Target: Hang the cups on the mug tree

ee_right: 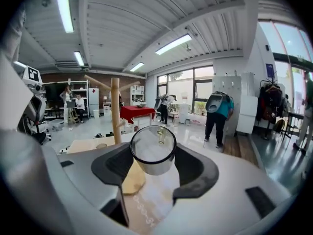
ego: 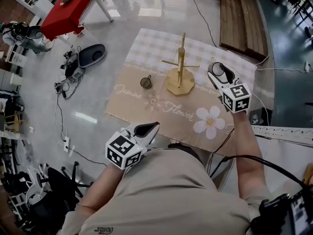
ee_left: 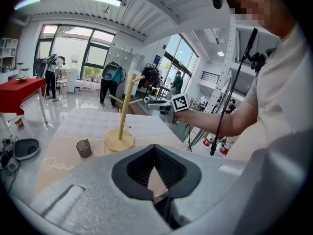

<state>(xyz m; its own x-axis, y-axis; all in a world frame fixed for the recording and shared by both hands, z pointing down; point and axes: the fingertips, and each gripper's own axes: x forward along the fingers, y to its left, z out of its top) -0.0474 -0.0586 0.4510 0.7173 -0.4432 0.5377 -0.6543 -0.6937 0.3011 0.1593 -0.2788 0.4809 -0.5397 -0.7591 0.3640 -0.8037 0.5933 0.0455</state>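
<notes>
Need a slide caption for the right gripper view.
Right gripper holding a clear glass cup between its jaws, wooden mug tree behind it to the left.

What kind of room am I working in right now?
Probably an open lab or workshop hall rather than a home: a wide polished floor, strip lights on a bare ceiling, tall windows, and other people standing around in the background.

- Red table point(ego: 73, 9): on the floor, well beyond the counter's point(ego: 128, 106) far-left corner.
- Wooden bench point(ego: 242, 16): beyond its far-right corner.
- Black office chair point(ego: 68, 177): off its near-left corner.
</notes>
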